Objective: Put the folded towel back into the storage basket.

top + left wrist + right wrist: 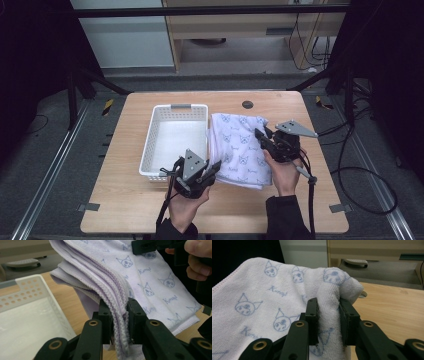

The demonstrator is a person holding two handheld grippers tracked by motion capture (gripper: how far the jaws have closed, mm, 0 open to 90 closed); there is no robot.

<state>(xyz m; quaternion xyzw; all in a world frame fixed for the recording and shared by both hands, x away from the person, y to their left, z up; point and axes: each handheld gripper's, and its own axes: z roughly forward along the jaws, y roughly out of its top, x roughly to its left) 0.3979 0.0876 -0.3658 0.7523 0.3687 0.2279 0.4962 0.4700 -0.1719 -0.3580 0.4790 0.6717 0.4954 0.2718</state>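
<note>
Both grippers (119, 315) (329, 317) clamped on towel (239, 145)

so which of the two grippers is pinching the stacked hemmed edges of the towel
The left gripper: its jaws clamp several layered, stitched edges of the folded towel beside the white basket. The right gripper pinches a soft bunched fold instead.

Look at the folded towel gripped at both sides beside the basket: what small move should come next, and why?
Probably carry the towel sideways over the white basket. The left tool is shut on its stacked edges and the right tool on a bunched fold; the basket beside it looks empty.
</note>
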